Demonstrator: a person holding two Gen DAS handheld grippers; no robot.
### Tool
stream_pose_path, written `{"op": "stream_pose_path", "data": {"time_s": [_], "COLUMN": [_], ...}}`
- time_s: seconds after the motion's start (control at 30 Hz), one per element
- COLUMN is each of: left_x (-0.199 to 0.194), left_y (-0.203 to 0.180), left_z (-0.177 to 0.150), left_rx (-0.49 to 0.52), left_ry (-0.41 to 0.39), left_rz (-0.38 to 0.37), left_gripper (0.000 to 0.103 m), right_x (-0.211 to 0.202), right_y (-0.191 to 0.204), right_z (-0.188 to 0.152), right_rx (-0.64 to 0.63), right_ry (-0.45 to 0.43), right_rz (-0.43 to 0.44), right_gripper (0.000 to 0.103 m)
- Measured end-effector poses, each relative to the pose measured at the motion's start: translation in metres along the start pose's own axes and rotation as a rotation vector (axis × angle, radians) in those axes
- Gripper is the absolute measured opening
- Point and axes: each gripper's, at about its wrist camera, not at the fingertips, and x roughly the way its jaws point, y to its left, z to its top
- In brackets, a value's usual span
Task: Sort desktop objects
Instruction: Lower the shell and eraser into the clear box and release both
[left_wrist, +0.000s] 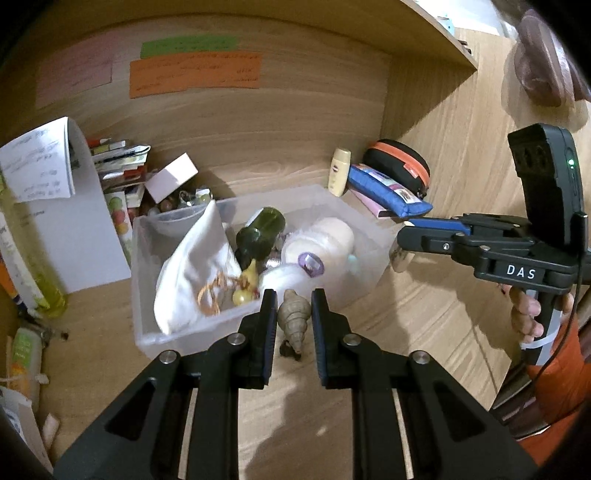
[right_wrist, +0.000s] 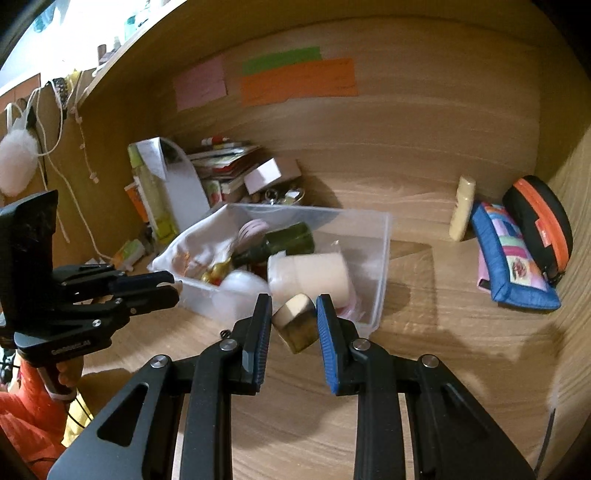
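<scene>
Shell (left_wrist: 293, 317) sits at centre frame between the left gripper's (left_wrist: 293, 306) unclenched fingers, apparently untouched; centre it before squeezing. Right gripper (right_wrist: 294, 314) grasps a gold-capped bottle (right_wrist: 297, 325) beside the bin (right_wrist: 382, 266).

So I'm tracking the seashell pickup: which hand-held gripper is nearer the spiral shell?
Left. The left hand-held gripper has its open fingers either side of the spiral shell. The right hand-held gripper is off to the shell's right, by the clear bin.

Legible text: "DAS", white letters on the black body of the right gripper (left_wrist: 400, 242), right side of scene. Sticky-note handwriting unreadable.
</scene>
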Motion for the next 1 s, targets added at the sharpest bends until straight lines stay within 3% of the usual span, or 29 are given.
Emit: {"op": "stream_pose_path", "data": {"time_s": [0.4, 0.77, 1.0], "left_x": [0.032, 0.072, 0.074], "left_y": [0.005, 0.010, 0.012], "left_z": [0.032, 0.027, 0.026], "left_rx": [0.033, 0.014, 0.004], "left_ry": [0.008, 0.096, 0.091], "left_rz": [0.012, 0.024, 0.017], "left_gripper": [0.018, 0.018, 0.022], "right_x": [0.015, 0.046, 0.048], "right_y": [-0.023, -0.039, -0.036], "right_z": [0.016, 0.001, -0.003], "right_rx": [0.023, 0.044, 0.019], "right_ry": [-0.031, 0.043, 0.038], "right_rz": [-0.007, 0.014, 0.018], "right_gripper": [0.022, 0.023, 0.023]}}
